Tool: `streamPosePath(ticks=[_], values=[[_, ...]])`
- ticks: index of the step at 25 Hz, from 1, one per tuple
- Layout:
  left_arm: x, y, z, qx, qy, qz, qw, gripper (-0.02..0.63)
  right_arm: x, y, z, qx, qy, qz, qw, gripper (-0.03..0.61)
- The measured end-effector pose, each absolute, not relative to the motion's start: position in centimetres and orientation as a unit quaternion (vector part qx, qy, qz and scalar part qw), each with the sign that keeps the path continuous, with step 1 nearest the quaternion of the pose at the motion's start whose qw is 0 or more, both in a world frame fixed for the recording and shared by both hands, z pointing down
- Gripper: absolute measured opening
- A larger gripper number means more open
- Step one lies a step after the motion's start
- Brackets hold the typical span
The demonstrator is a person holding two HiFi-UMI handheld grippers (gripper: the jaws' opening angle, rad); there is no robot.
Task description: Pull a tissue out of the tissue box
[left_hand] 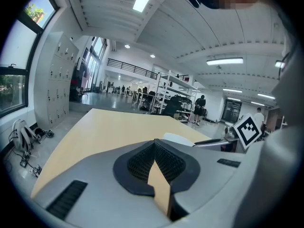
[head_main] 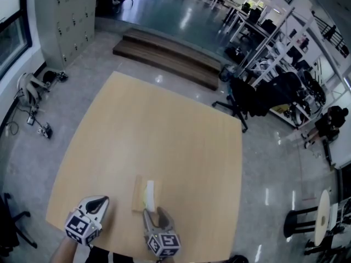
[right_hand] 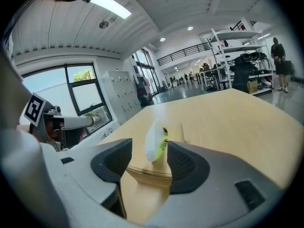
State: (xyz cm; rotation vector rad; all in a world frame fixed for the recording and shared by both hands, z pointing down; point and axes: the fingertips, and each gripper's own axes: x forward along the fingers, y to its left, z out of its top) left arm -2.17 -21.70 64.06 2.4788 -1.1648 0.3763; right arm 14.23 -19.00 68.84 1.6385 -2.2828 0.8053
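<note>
A flat wooden tissue box point(head_main: 137, 194) lies near the table's front edge, with a white and yellow-green tissue pack point(head_main: 149, 193) sticking up from it. My right gripper point(head_main: 158, 213) sits just in front of the box, open. In the right gripper view the pack point(right_hand: 156, 140) stands upright beyond the gap between the spread pads, untouched, above the box point(right_hand: 147, 172). My left gripper point(head_main: 98, 205) rests to the left of the box, apart from it. Its pads meet at the tip point(left_hand: 154, 145) with nothing between them. A white bit of the pack point(left_hand: 178, 138) shows past it.
The light wooden table point(head_main: 164, 130) stretches away beyond the box. Grey floor surrounds it, with a low dark platform point(head_main: 164, 56) at the far side, an office chair point(head_main: 241, 97) at the right corner and a round stool point(head_main: 323, 215) at far right.
</note>
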Motion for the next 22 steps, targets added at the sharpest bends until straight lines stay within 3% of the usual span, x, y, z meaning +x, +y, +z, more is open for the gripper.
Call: streamPosePath(ticks=[7,9,12,15,22], values=[[-2.49,-22.16,63.83,0.880,-0.418,0.129,0.186,0.008,14.13,-19.11,69.21,0.562,-0.774,0.267,0.119,0.223],[-2.46,-22.20,63.74,0.879,-0.418,0.131,0.188,0.008,14.24,-19.19,69.11,0.566,-0.771,0.265,0.120,0.158],[-2.53,-22.21,63.85,0.879,-0.419,0.131,0.188,0.008,14.27,-19.31,69.08,0.568,-0.771,0.263,0.122,0.156],[-2.76,-22.23,64.14,0.878,-0.420,0.130,0.188,0.008,14.45,-19.45,69.16,0.577,-0.766,0.255,0.127,0.075],[-3.10,-22.56,64.20,0.878,-0.420,0.131,0.188,0.008,14.54,-19.58,69.26,0.585,-0.760,0.253,0.130,0.011]])
